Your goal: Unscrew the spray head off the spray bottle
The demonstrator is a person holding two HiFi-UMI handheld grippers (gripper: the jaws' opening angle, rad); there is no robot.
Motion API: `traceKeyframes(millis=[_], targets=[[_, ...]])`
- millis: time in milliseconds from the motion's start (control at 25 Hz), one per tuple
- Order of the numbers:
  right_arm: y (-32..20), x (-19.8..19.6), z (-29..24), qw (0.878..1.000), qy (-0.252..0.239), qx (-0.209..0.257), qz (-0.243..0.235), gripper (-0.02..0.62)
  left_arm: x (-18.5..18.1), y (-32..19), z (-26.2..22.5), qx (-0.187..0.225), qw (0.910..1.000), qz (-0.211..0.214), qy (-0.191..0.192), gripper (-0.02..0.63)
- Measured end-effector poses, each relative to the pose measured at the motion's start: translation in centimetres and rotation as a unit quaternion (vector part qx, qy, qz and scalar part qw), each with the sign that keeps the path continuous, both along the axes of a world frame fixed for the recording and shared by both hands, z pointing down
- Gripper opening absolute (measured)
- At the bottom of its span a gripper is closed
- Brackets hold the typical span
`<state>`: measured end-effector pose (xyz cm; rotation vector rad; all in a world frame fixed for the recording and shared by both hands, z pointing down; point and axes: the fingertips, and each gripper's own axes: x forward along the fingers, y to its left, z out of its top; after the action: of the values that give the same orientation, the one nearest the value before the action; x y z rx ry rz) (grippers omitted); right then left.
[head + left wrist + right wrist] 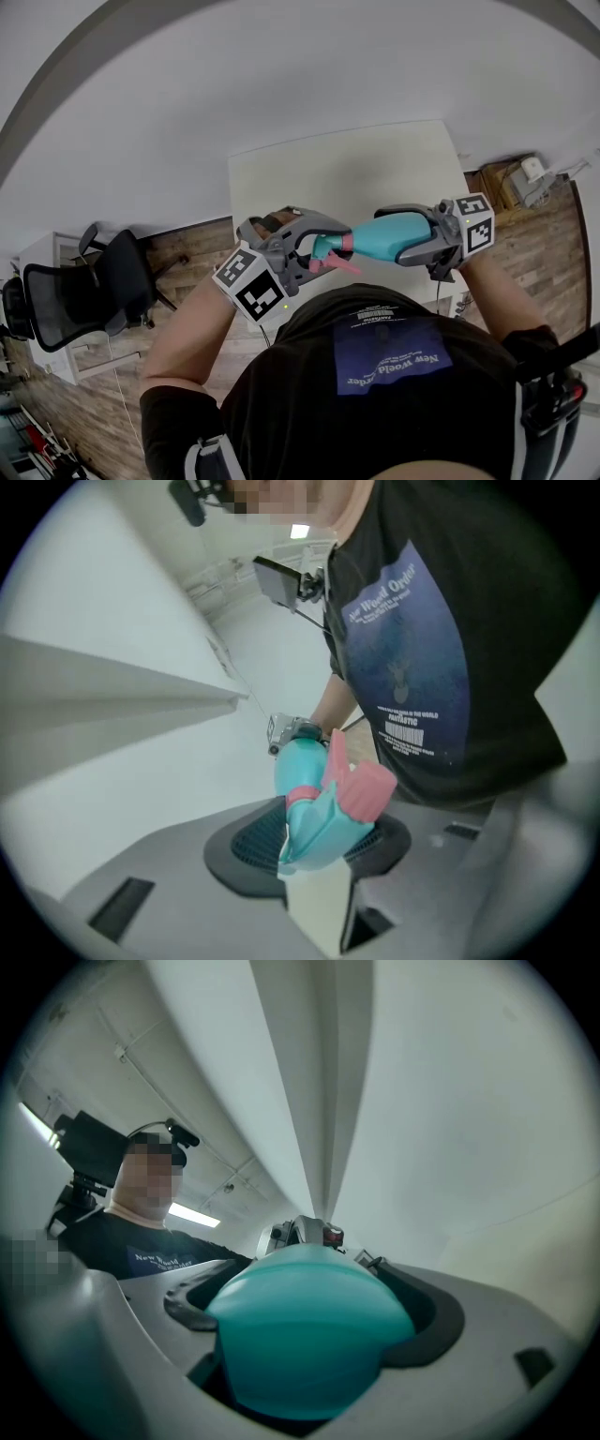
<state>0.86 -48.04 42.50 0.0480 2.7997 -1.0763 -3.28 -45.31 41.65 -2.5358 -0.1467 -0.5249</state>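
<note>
A teal spray bottle [389, 234] lies level in the air in front of the person's chest, above the near edge of the white table [375, 169]. My right gripper [412, 239] is shut on the bottle's body, whose rounded base [305, 1335] fills the right gripper view between the jaws. The teal spray head [328, 251] with its pink trigger [361, 789] and pink collar points left. My left gripper [319, 246] is shut on that spray head [323, 822], with a dark pad pressing on each side of it. Behind the head, the bottle [302, 761] runs away towards the right gripper.
A black office chair [84, 291] stands at the left on the wooden floor. A cardboard box [511, 183] with small items sits right of the table. The person's dark shirt [394, 366] is close below both grippers. A white wall lies beyond the table.
</note>
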Motion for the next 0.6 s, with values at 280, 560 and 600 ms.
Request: traceKeyframes(millis=[280, 560, 600], targets=[[0.8, -1.0, -1.3, 0.977, 0.099, 0.189, 0.025, 0.471, -0.7, -0.9, -0.3, -0.246, 0.9680, -0.030, 0.042, 0.138], [2.6, -2.4, -2.2, 0.893, 0.204, 0.400, 0.015, 0.471, -1.9, -1.4, 0.1, -0.480, 0.8739, -0.035, 0.068, 0.138], [2.8, -2.3, -1.7, 0.878, 0.229, 0.421, 0.006, 0.471, -2.0, -1.3, 0.1, -0.504, 0.8607, -0.033, 0.067, 0.138]])
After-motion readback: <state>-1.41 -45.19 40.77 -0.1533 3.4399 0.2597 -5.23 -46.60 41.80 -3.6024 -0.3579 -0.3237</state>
